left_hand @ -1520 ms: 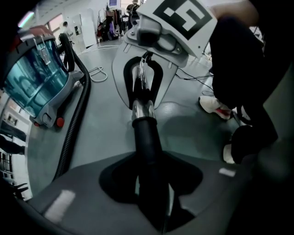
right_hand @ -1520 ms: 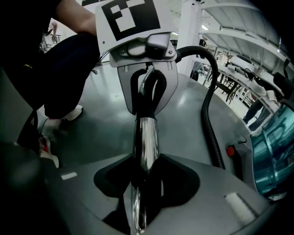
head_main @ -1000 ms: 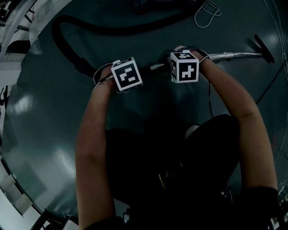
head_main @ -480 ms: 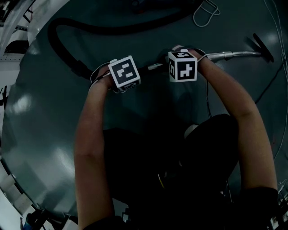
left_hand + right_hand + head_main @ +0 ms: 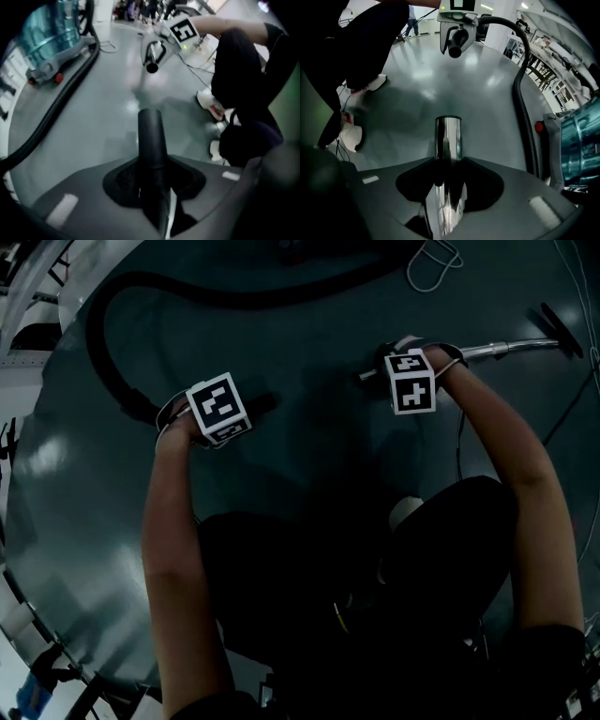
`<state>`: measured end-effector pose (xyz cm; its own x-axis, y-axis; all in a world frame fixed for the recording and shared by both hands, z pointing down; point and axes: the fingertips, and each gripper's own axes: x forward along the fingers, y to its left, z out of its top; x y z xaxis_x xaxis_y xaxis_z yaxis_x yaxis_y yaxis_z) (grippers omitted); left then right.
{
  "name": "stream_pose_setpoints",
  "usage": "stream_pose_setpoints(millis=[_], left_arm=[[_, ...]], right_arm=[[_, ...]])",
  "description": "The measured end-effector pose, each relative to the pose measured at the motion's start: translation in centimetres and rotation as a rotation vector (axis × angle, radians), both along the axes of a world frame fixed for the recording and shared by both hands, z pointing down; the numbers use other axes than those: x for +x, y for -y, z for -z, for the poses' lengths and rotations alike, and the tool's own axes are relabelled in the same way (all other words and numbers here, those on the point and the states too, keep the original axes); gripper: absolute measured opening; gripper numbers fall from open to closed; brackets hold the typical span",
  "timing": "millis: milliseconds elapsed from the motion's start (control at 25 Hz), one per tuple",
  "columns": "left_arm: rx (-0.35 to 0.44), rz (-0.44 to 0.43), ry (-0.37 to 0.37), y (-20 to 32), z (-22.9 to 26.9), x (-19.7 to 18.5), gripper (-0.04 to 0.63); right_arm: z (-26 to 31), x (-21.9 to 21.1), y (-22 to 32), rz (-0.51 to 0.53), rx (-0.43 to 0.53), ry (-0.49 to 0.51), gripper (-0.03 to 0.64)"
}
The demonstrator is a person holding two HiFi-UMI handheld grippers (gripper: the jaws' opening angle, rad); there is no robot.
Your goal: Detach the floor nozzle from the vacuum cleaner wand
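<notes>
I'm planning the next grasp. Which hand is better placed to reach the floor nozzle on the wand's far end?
Right, probably: the right gripper grips the chrome wand, which leads to the floor nozzle on its side. The left gripper, jaws closing on the black hose end, sits farther away.

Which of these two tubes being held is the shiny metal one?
The wand in the right gripper: mirror-bright chrome. The tube between the left gripper's closing jaws is matte black.

We wear black trousers (image 5: 309, 587), dark short sleeves (image 5: 561, 657) and white shoes (image 5: 208, 102) (plus two white cubes (image 5: 218, 407) printed with black squares).
</notes>
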<state>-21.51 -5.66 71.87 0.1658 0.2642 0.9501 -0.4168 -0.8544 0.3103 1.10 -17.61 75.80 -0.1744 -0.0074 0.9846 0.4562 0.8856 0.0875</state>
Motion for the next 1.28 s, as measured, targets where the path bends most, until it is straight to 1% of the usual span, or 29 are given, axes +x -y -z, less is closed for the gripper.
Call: stream_pose_setpoints(millis=[120, 160, 200, 240, 400, 480, 560, 640, 760, 840, 1080, 1160, 1280], left_arm=[[0.053, 0.123, -0.138, 1.6, 0.1, 1.6, 0.130], [0.063, 0.145, -0.156, 2.0, 0.2, 1.9, 0.130], [0.069, 0.149, -0.149, 2.1, 0.1, 1.9, 0.131], [0.070, 0.135, -0.123, 2.1, -0.2, 1.7, 0.132], [0.056, 0.021, 0.004, 0.9, -1.9, 0.7, 0.133], [0.073, -0.009, 0.032, 0.7, -2.8, 0.5, 0.133], [0.095, -0.005, 0.019, 0.9, -3.3, 0.7, 0.133], [0.126, 0.005, -0.022, 1.3, -3.7, 1.3, 0.133], [0.200, 0.025, -0.068, 2.5, -4.0, 2.1, 0.135], [0.236, 0.033, -0.072, 3.1, -4.2, 2.3, 0.135], [0.279, 0.093, -0.073, 4.5, -4.3, 3.0, 0.137], [0.334, 0.108, -0.069, 5.8, -3.9, 2.9, 0.137], [0.453, 0.130, -0.071, 8.0, -3.0, 2.6, 0.153]], right_arm=[[-0.2, -0.5, 0.6, -0.017, 0.031, 0.021, 0.166], [-0.2, -0.9, 0.5, -0.021, 0.038, 0.029, 0.166], [-0.2, -1.2, 0.5, -0.024, 0.043, 0.034, 0.166], [-0.1, -1.4, 0.5, -0.026, 0.050, 0.037, 0.166], [0.2, -1.8, 0.9, -0.033, 0.073, 0.039, 0.166], [-0.1, -1.8, 1.0, -0.030, 0.082, 0.034, 0.167], [-0.7, -1.7, 1.1, -0.028, 0.090, 0.027, 0.167], [-1.1, -1.6, 1.1, -0.027, 0.096, 0.022, 0.167], [-1.5, -1.7, 1.3, -0.034, 0.103, 0.024, 0.167], [-1.6, -1.8, 1.4, -0.042, 0.104, 0.021, 0.167], [-1.4, -2.2, 2.0, -0.047, 0.121, 0.029, 0.167], [-1.1, -2.5, 2.5, -0.059, 0.137, 0.052, 0.167], [-0.5, -3.2, 3.5, -0.080, 0.174, 0.089, 0.168]])
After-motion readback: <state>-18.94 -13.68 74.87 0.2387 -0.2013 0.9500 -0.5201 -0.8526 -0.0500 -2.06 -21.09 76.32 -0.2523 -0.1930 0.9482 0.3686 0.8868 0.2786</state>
